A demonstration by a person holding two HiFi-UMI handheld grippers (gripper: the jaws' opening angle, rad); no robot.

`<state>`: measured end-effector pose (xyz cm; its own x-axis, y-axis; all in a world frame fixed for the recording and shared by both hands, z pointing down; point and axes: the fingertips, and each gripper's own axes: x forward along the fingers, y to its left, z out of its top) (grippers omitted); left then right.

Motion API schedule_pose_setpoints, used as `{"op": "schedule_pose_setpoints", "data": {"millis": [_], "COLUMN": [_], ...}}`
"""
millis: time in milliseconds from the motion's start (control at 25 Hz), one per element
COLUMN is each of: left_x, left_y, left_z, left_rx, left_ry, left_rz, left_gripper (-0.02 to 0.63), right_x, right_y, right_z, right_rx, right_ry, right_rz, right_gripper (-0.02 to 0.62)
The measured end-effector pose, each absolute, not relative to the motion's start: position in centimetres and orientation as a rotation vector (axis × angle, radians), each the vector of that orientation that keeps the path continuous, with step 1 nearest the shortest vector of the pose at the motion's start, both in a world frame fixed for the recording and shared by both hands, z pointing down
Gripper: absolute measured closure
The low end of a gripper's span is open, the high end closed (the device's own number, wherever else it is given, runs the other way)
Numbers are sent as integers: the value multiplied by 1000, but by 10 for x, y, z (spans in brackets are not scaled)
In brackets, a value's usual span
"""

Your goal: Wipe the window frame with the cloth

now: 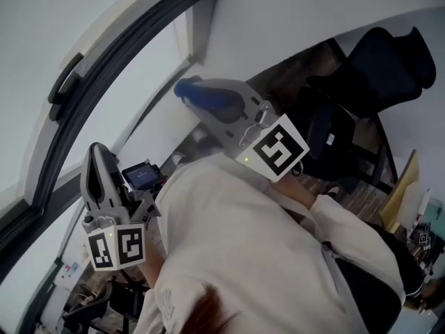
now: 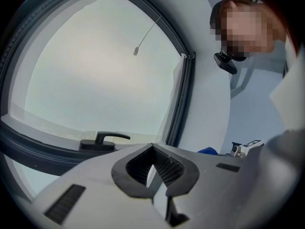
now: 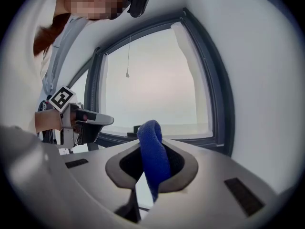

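A blue cloth is folded between the jaws of my right gripper, which is shut on it and held up before the window. In the head view the cloth sticks out of the right gripper near the white wall beside the dark window frame. My left gripper hangs lower left, pointing up toward the frame. Its jaws are shut with nothing between them. The frame's lower bar and right upright lie ahead of it.
A black window handle sits on the lower frame bar. A thin pull cord hangs across the glass. A black office chair and a desk stand behind on the wooden floor. The person's light sleeve fills the lower head view.
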<state>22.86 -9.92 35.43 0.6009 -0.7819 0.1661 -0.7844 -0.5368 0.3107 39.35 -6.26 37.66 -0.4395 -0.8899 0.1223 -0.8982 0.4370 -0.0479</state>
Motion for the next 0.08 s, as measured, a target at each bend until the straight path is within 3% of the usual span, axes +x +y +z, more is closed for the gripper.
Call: {"op": "schedule_pose_setpoints", "data": {"millis": [80], "left_x": [231], "left_y": [-96], "left_z": [356], "left_rx": [2489], "left_ry": [-1250], "left_rz": [28], "left_gripper": [601], "right_x": [394], "right_y": [-54], "right_z": [379], "right_rx": [1647], "right_ry": [-2595], "right_rz": [180], "right_gripper": [541]}}
